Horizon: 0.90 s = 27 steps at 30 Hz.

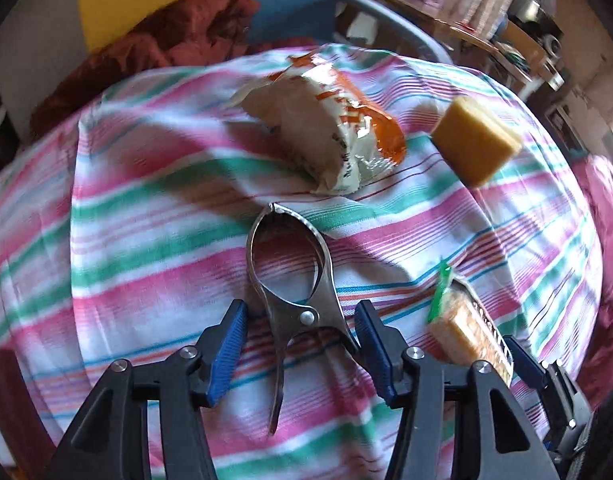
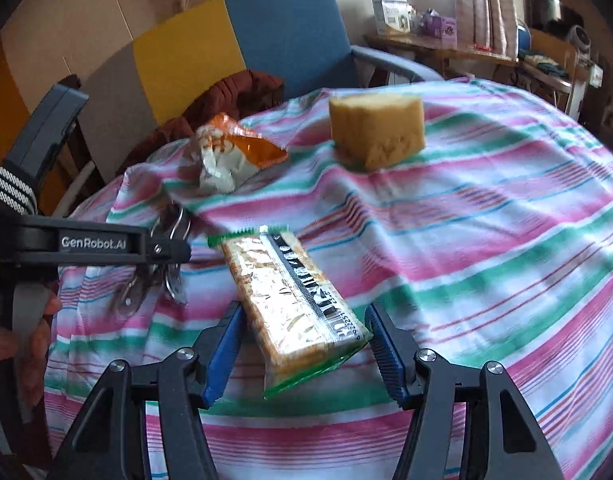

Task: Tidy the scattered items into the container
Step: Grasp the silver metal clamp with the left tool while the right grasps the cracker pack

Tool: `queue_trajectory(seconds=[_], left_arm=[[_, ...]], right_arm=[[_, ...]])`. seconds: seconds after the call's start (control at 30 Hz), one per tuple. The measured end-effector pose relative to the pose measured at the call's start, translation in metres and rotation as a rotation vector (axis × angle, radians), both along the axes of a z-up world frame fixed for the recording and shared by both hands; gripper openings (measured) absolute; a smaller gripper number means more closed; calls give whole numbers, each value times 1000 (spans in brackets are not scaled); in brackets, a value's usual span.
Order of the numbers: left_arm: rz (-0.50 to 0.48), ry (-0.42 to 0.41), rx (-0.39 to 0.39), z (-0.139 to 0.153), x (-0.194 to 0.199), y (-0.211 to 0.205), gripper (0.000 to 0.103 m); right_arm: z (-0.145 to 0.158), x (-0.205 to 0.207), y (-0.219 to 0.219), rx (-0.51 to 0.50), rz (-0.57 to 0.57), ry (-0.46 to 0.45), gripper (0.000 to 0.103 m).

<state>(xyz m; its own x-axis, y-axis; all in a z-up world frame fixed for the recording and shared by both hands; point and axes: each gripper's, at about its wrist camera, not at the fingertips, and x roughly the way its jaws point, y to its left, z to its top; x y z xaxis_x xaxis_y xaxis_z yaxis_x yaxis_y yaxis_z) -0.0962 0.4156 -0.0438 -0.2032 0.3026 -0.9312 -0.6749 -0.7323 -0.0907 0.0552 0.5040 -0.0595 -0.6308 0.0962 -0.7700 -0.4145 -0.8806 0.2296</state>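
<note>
1. Four loose items lie on the striped cloth [image 1: 154,208]; no container shows in either view.
2. Metal tongs [image 1: 290,280]: flat on the cloth, looped end pointing away, handles toward the camera. The left gripper [image 1: 302,344] stands released, its blue pads on either side of the pivot, the right pad seemingly just at the metal, no squeeze evident. Judged stiff, smooth and slippery, fairly light; the best hold is likely across the narrow waist at the rivet, where the pads can bite both arms.
3. Cracker packet [image 2: 294,304]: long, foil-faced, green-edged, lying between the pads of the right gripper [image 2: 302,352], which stands spread with a gap on each side, so nothing is held. Judged light, with a slick crinkly wrap and breakable contents; take it across the short width, mid-length, with gentle pressure.
4. Sponge [image 2: 376,132]: yellow block, well beyond the packet. Judged soft, very light and grippy; any opposite faces will do.
5. Snack bag [image 1: 326,128]: orange and white, crumpled, just beyond the tongs' tip. Judged light, limp and slippery; pinch a bunched fold.
</note>
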Motion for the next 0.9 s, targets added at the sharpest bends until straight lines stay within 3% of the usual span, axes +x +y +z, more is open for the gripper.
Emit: queue_trajectory(seconds=[0.07, 0.2, 0.3, 0.47, 0.53, 0.6, 0.7, 0.9], left_arm=[[-46, 26, -6, 1, 5, -3, 46], [-51, -53, 20, 4, 3, -18, 39], [-69, -64, -12, 6, 6, -29, 38], [-97, -17, -39, 4, 15, -38, 40], [-87, -3, -33, 2, 16, -35, 48], [-85, 28, -31, 1, 19, -32, 48], [-70, 73, -34, 1, 24, -35, 36], [-43, -7, 49, 4, 32, -64, 36]], right_arm=[[0, 0, -6, 16, 41, 4, 67], [4, -2, -6, -13, 104, -1, 78], [5, -12, -8, 22, 145, -29, 79], [-3, -32, -18, 121, 189, -102, 52], [-4, -32, -19, 136, 173, -98, 50], [-4, -29, -18, 115, 144, -84, 50], [-1, -21, -15, 59, 103, -66, 49], [3, -3, -26, -26, 85, -27, 49]])
